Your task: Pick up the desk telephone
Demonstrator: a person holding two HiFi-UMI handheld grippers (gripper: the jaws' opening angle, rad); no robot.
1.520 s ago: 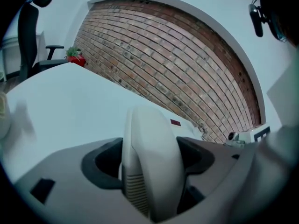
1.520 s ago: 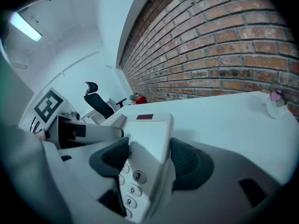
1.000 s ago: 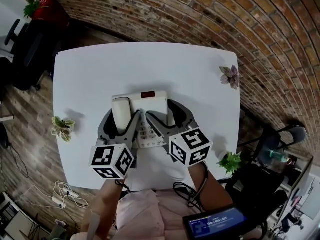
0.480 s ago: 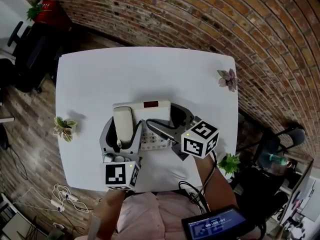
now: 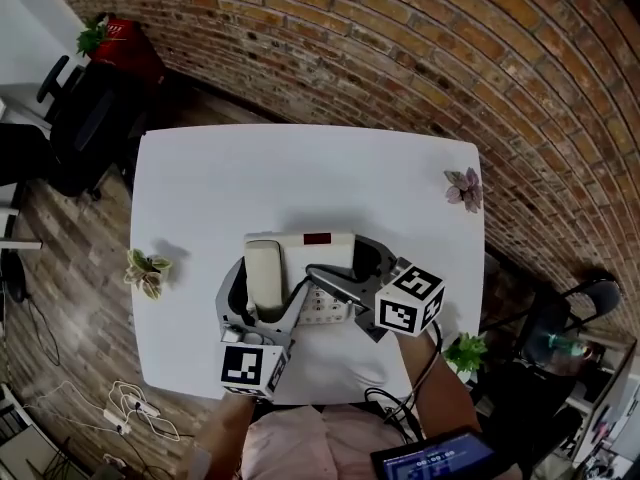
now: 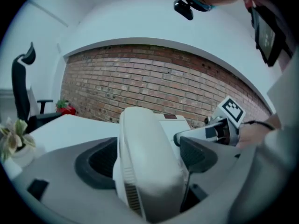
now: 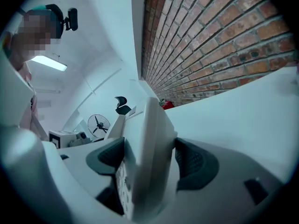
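A cream desk telephone [image 5: 318, 253] lies on the white table [image 5: 200, 188], its handset [image 5: 264, 273] in the cradle on the left side. My left gripper [image 5: 265, 288] straddles the handset from the near end. In the left gripper view the handset [image 6: 145, 143] fills the gap between the dark pads [image 6: 100, 162], and the jaws are opening. My right gripper [image 5: 345, 265] straddles the telephone's right edge. In the right gripper view that edge [image 7: 149, 134] stands between the pads [image 7: 196, 164], and the jaws are closing. I cannot see firm pressing at either gripper.
Small potted plants stand at the table's left edge [image 5: 147, 271], far right corner [image 5: 462, 188] and near right corner [image 5: 465, 350]. A brick wall runs behind. A black office chair [image 5: 85, 118] stands off the left side, and cables [image 5: 135, 408] lie on the wooden floor.
The right gripper has swung from over the keypad to the telephone's right edge. The left gripper has rolled and risen a little around the handset. The telephone keeps its place on the table.
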